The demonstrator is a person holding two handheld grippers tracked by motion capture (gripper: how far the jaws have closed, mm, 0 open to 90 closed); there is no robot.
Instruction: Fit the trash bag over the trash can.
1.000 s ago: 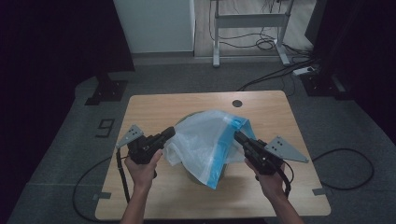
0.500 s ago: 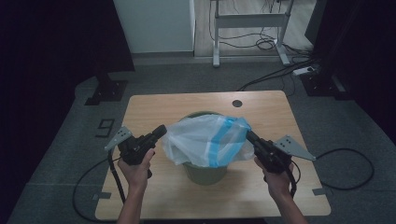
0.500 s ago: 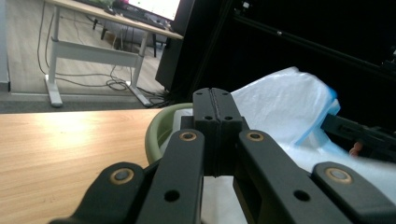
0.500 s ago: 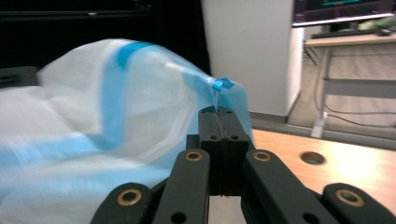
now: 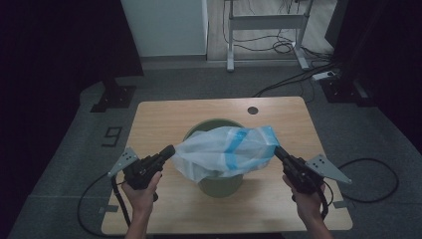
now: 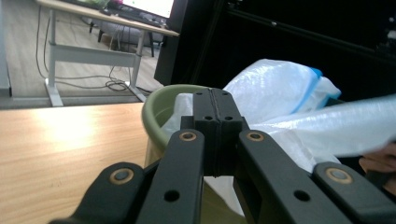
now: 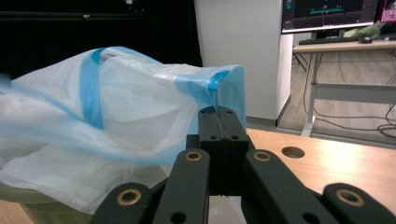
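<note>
Bag (image 5: 226, 152), white plastic with a blue drawstring band, is hanging stretched between the two claws above a green bin (image 5: 217, 181) that is standing near the middle of the table (image 5: 164, 117), slightly toward the person's edge. The left claw (image 5: 168, 152) is pinching the bag's left edge with its jaws fully closed; in the left gripper view the film is running out from the pressed-together jaws toward the bin (image 6: 161, 112). The right claw (image 5: 276, 151) is likewise clamped tight on the right edge, and in the right gripper view the blue band of the bag (image 7: 140, 107) is coming straight up out of the closed jaws. Each claw is gripping an opposite side, apparently so that the mouth is being pulled wide and taut enough to clear the bin's rim. The claws are sitting at about rim height, one on each side of the bin, which suggests the bag is being lined up over the opening for fitting as a liner.

The bin is appearing mostly covered by the bag; only the far arc of its rim and its near wall are showing. Whether anything is lying inside the bin is hidden, and the bag itself is looking slack and empty, its lower folds drooping into the opening.
</note>
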